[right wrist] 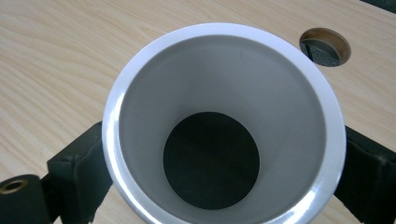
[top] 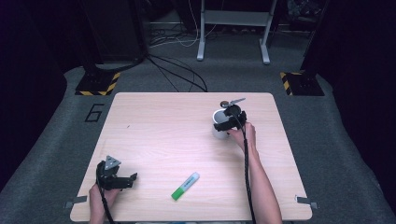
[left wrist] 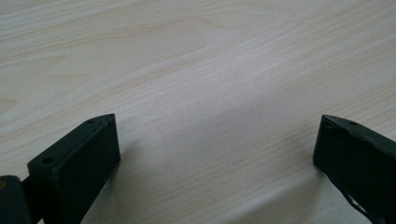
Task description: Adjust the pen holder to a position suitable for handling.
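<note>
Right gripper straddles our white cup, upright at the table's far right, jaws against its outer wall for a steady hold. Left gripper rests spread and empty near us. Green marker lies between, likely waiting.

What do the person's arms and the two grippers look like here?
Both forearms are bare, with no sleeves in view. The left gripper is black, with a grey three-cornered plate on top and a black cable trailing back along the arm. The right gripper is black too, with a plate and a long black cable. The jaws are blocky black bars; a left fingertip shows small holes.
</note>
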`<state>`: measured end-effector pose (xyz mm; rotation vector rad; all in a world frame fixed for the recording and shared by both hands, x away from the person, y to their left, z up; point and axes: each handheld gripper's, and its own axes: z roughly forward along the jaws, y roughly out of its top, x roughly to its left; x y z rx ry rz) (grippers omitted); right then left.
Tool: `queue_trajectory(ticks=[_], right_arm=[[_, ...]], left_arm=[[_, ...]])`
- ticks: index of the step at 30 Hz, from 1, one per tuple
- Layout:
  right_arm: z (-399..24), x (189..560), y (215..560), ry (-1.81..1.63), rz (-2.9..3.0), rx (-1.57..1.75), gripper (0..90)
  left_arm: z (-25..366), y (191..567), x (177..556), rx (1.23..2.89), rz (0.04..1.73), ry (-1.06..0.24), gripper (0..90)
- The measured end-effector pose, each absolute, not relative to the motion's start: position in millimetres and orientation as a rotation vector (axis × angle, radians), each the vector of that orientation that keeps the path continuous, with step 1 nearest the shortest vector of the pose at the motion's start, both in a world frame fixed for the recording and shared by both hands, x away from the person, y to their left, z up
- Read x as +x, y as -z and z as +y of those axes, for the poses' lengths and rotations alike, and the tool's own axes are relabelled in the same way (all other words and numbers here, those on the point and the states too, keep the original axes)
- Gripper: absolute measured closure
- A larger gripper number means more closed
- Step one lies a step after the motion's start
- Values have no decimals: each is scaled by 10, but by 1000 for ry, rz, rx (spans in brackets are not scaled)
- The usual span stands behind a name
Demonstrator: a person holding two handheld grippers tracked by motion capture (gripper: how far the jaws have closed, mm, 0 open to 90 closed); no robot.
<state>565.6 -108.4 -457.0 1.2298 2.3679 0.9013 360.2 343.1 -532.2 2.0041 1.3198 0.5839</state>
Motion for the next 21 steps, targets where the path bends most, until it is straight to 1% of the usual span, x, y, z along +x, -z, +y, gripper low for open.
queue_trajectory(ticks=[21], right_arm=[[-562,5566,4575,-934,2449,1127,59]], left_arm=[[3431,5322,3603,2005,1320,-583,6]])
